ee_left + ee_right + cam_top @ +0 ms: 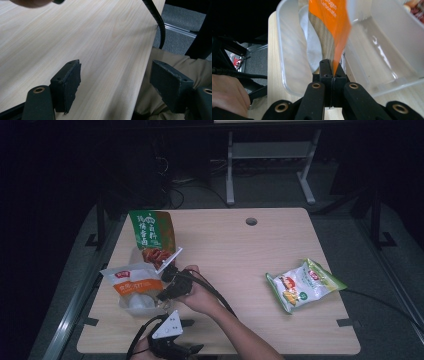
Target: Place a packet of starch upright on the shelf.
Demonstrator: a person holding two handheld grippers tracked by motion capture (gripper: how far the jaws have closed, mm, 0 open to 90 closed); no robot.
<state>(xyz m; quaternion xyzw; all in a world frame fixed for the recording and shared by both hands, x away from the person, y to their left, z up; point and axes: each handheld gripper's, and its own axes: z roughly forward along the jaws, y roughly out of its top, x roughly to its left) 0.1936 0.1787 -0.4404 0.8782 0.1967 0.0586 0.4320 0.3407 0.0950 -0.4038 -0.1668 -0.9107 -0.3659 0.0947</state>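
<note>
Orange-white pouch [131,282], green packet [151,231]

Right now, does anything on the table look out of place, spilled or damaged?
Nothing looks spilled or damaged. The orange-and-white bag hangs askew over the clear plastic bin, pinched by the right gripper. The green bag stands in it, and the corn snack bag lies apart.

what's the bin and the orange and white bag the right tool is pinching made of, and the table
The bin looks like clear, glossy plastic: the wood shows through its walls, and light glints along its floor. The orange and white bag, pinched by the right tool, seems thin plastic film, since it creases and hangs limp. The table shows pale wood grain with a matte finish, possibly laminate.
</note>
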